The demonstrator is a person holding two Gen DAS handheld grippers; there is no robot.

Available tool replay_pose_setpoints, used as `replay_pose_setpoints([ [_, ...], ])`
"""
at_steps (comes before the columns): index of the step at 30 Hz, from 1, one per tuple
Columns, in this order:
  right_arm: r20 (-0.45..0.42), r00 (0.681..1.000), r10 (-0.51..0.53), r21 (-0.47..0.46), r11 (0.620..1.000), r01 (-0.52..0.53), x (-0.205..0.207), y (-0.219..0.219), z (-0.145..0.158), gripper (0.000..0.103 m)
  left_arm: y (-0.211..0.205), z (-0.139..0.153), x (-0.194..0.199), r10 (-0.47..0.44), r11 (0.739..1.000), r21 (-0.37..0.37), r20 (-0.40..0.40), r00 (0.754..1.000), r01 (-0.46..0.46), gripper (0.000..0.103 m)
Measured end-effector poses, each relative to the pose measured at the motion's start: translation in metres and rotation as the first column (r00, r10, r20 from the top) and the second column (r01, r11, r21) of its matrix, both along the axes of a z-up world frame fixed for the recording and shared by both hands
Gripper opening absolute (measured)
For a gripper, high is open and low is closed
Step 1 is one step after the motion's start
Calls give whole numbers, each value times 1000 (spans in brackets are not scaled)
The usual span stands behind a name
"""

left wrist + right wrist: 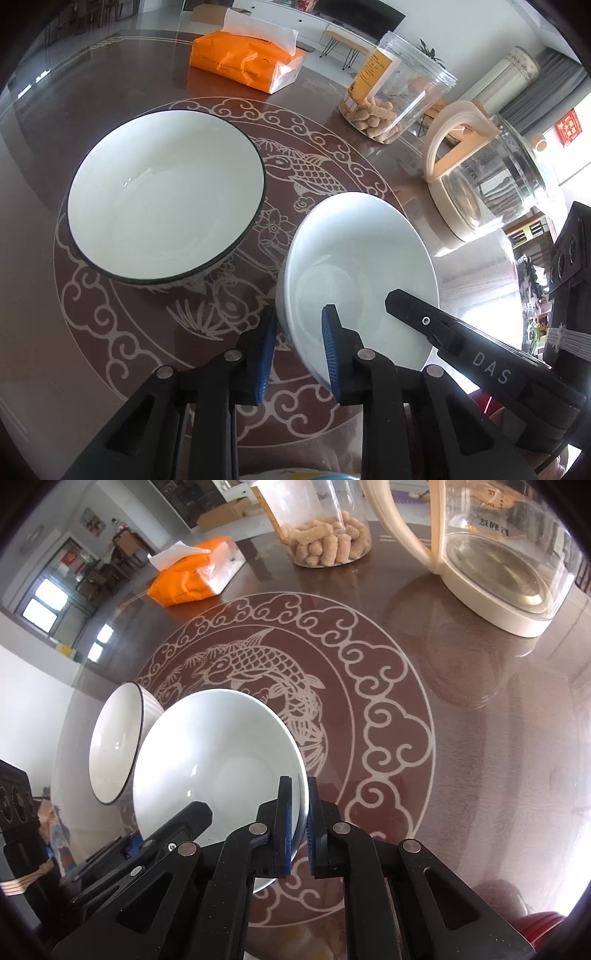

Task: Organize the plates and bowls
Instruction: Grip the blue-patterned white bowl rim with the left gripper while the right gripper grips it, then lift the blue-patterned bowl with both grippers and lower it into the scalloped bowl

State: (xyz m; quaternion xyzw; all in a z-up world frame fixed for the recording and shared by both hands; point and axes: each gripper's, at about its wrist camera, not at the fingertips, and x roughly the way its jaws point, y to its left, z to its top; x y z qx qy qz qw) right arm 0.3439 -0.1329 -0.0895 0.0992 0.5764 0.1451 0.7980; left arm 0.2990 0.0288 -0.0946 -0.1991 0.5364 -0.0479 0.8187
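L gripper (300, 347) clamped on near rim of plain white bowl (360, 273); R gripper (298, 823) clamped on its opposite rim. Bowl on glass table (480, 738) over fish motif, just beside black-rimmed bowl (166, 199). Kettle (487, 173), snack jar (395, 88) behind.

Table (110, 92): brown, pale fish-and-cloud motif. Large bowl (166, 199): white, black rim. Small bowl (354, 258): plain white. Tissue pack (240, 61): orange.

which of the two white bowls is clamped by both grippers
The plain all-white bowl, held by left gripper and right gripper; the black-rimmed white bowl sits untouched beside it.
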Motion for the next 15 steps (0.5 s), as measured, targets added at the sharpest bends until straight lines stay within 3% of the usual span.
replay_pose_setpoints([
  [9, 56, 998, 33, 23, 999, -34, -96, -5, 63, 9, 1, 64, -99, -170, 985, 39, 70, 983, 168, 25],
  [15, 1, 1000, 27, 32, 999, -27, -169, 0, 58, 10, 4, 51, -159, -223, 973, 72, 45, 974, 220, 25],
])
